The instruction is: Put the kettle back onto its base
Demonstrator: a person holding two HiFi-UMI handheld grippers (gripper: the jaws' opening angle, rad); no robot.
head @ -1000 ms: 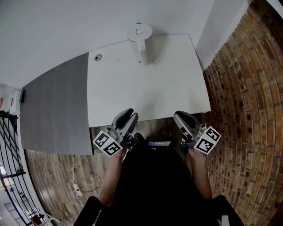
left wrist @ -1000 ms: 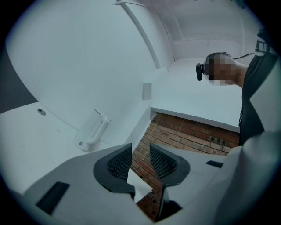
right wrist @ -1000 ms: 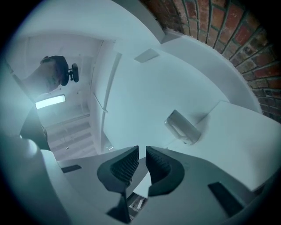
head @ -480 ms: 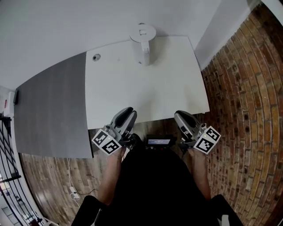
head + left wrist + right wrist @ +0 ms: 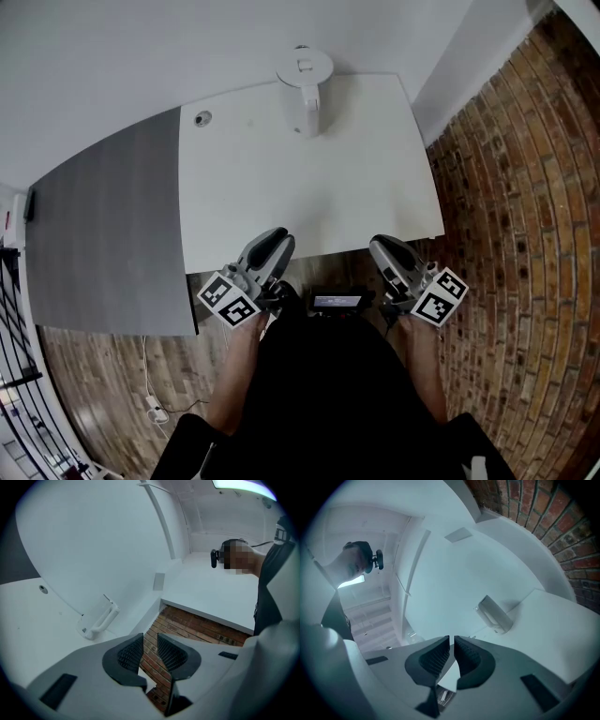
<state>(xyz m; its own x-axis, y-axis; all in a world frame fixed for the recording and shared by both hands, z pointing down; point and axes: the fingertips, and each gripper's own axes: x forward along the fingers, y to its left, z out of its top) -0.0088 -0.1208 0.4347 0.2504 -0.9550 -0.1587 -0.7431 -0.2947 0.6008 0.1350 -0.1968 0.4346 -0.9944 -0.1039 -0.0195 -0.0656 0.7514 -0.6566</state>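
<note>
Kettle [image 5: 303, 89] stands far back on the table [image 5: 309, 202]; my empty left claw [image 5: 150, 644] has just been narrowing, my right claw [image 5: 451, 644] nearly shut.

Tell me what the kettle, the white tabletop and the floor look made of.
Kettle: probably plastic, matte white, smooth moulded body and handle.
White tabletop: likely laminate or painted board, flat, even, low sheen.
Floor: brick or brick-look tile, reddish blocks with pale joints.

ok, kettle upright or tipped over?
Upright: the kettle stands on the white table near its far edge, round lid on top, handle running down its near side.
</note>
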